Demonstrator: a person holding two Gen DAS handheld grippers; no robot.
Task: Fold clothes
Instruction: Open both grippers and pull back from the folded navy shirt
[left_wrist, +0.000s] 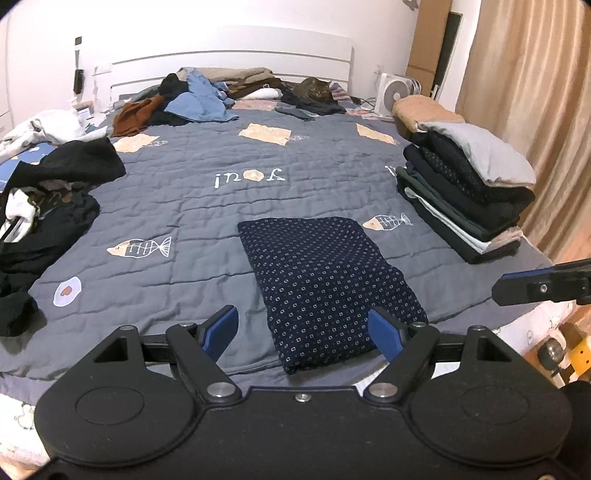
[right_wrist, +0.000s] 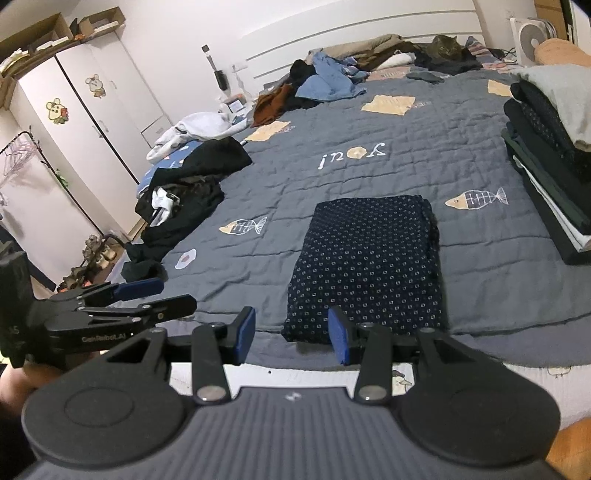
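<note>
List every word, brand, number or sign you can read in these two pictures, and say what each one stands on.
"you!": stitched in white on the grey quilt, seen upside down from both grippers, the "o" a tan patch.
"GenRobot.AI": small pale lettering on the body of the left gripper, seen from the right wrist; slightly blurred, so the reading is likely, not certain.
"AS": partial letters at that gripper's left edge; the rest is cut off.
No numbers are readable.
</note>
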